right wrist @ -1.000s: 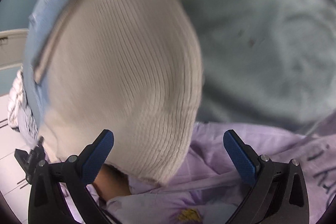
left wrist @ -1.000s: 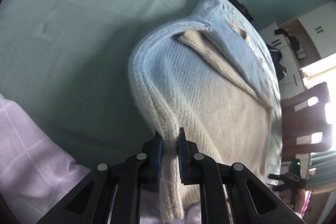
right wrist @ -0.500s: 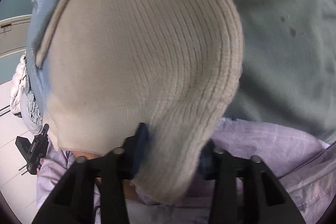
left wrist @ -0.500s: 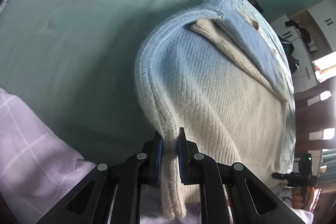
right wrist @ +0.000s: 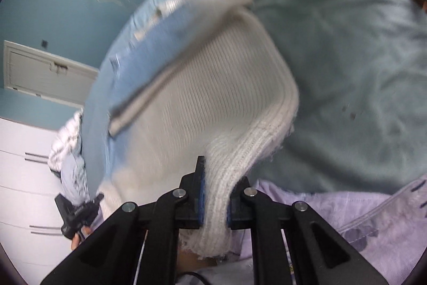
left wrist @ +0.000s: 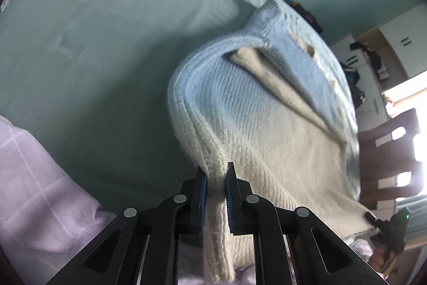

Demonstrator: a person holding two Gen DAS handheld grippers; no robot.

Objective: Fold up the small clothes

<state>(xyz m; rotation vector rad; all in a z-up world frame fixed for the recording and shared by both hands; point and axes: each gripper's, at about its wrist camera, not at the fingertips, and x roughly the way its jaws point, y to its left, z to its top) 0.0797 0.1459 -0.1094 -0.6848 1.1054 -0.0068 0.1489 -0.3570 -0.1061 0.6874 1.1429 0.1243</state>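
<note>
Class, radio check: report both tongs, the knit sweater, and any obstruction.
Left tongs shut on knit sweater. Right tongs shut on its cream edge. Sweater spread over the green bed cover. No obstruction seen.

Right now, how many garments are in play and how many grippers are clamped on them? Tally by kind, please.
Knit sweaters, cream and light blue: 1, the sweater, over the green bedsheet.
Grippers with jaws shut on it: 2, the left gripper and the right gripper.
Total: 3.
</note>
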